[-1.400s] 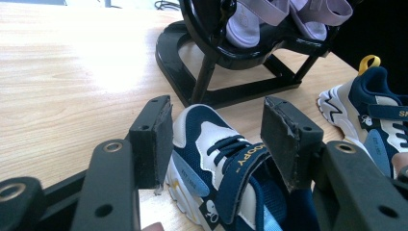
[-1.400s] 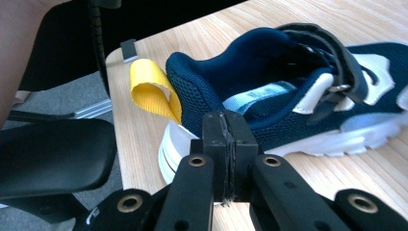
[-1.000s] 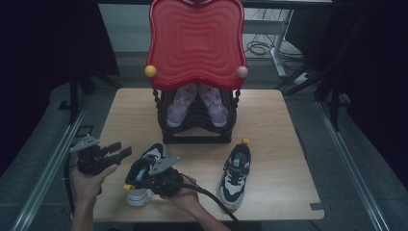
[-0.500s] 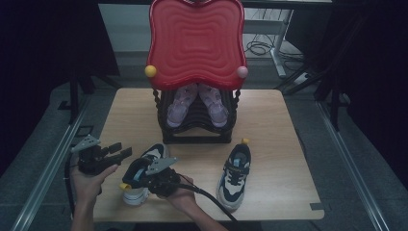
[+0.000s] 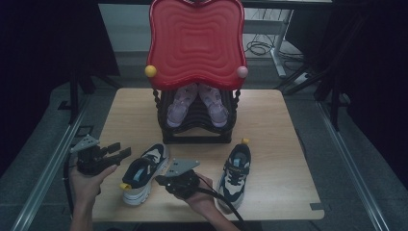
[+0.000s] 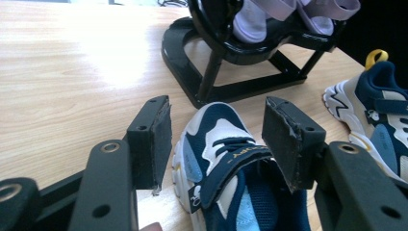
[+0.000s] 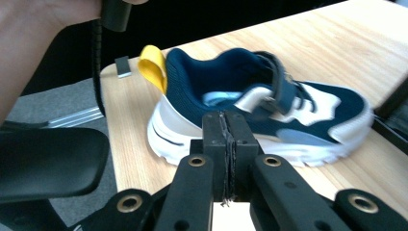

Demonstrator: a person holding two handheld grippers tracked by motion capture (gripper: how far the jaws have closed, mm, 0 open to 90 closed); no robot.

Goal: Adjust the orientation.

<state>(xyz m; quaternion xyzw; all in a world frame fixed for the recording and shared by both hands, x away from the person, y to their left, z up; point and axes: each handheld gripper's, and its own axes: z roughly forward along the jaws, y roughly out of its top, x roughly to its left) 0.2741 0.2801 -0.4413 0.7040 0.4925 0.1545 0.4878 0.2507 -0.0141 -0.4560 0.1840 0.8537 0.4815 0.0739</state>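
Note:
A navy-and-white child's sneaker point(image 5: 142, 172) with a yellow heel loop lies on the wooden table point(image 5: 130, 110) at the front left, toe toward the rack. My left gripper point(image 5: 122, 151) is open just left of it; in the left gripper view its jaws point(image 6: 216, 113) frame the sneaker's toe and strap point(image 6: 221, 159) without touching. My right gripper point(image 5: 161, 182) sits close to the sneaker's right side. Its pads meet point(image 7: 225, 127) with nothing between them, and the sneaker point(image 7: 250, 115) stands just beyond. The matching sneaker point(image 5: 235, 171) lies to the right.
A black shoe rack point(image 5: 197, 134) stands mid-table under a red wavy panel point(image 5: 195, 43) and holds a pair of lilac sandals point(image 5: 197, 103). Its base point(image 6: 231, 91) lies just past the left sneaker. The table's front edge runs close behind both hands.
My right gripper has drawn back to the right, off the left sneaker, which now rests on the table. The left gripper has barely moved.

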